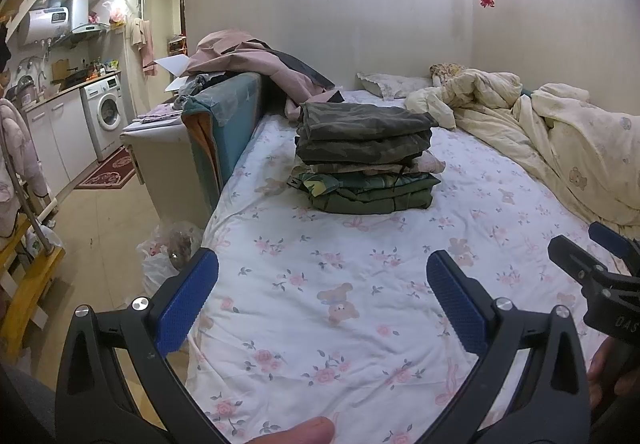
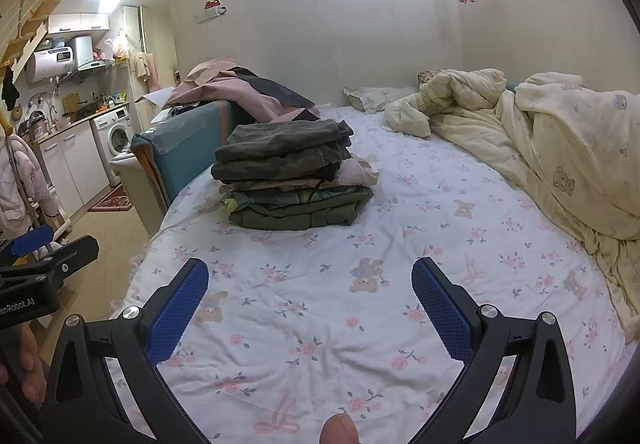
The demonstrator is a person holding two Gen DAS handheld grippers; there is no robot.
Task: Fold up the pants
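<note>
1. Both tongs stand spread wide and hold nothing: the left tongs (image 1: 322, 276) and the right tongs (image 2: 310, 284) hover side by side over bare floral sheet (image 2: 320, 324) at the near end of the bed.
2. Folded pants sit in a stack (image 1: 362, 159) on the sheet at about 12 o'clock from the left tongs and 11 o'clock from the right, well apart from both. On top lie dark camouflage pants (image 1: 360, 123); green pieces sit at the bottom.
3. No unfolded pants lie between the tongs, so I judge the next pair must come from elsewhere, perhaps the heap of pink and dark clothes (image 1: 256, 61) at 11 o'clock behind the stack; whether it holds pants I cannot tell.
4. Handling, as a judgement: such cloth is soft, limp and light, not fragile, and it sags from any single hold. Pinching the waistband at both corners, one tong each, should keep it spread.
5. Containers: a plastic bag (image 1: 168, 256) sits on the floor at 9 o'clock; its contents are unclear.
6. A cream quilt (image 2: 560, 147) is bunched at 2 o'clock.
</note>
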